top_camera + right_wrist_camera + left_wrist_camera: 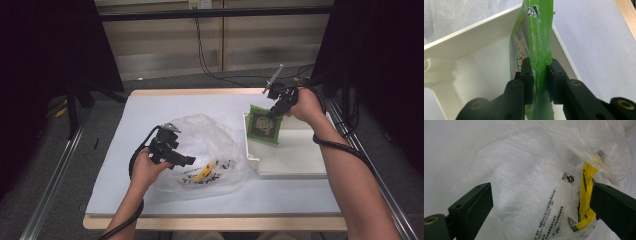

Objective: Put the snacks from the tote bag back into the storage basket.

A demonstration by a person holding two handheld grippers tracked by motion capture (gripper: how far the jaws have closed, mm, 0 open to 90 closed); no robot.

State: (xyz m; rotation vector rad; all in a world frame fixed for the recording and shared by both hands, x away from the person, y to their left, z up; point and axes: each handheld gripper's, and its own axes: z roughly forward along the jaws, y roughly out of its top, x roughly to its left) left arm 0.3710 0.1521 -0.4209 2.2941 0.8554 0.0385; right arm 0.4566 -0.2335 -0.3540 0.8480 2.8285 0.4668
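Left gripper [187, 161] hovers over the clear bag [210, 150], jaws spread wide. In the left gripper view [541, 202] the bag's crinkled film lies between them with neither pad pressing it. A yellow printed strip [586, 195] of the bag sits just beside one jaw, and black print runs across the film. Nothing can be made out inside the bag through its folds. The bag lies on the white sheet [150, 107] that covers the table, its right edge touching the white tray [300, 160].

Right of it, the tray stands open. A green packet [264, 125] is tilted against the tray's far-left corner, its lower edge inside the tray. The right gripper [278, 111] has the packet by its top edge. In the right gripper view [539, 68] both pads are closed on the green film [536, 30], the tray wall [474, 32] behind it. Black cables [210, 60] trail over the floor beyond the table.
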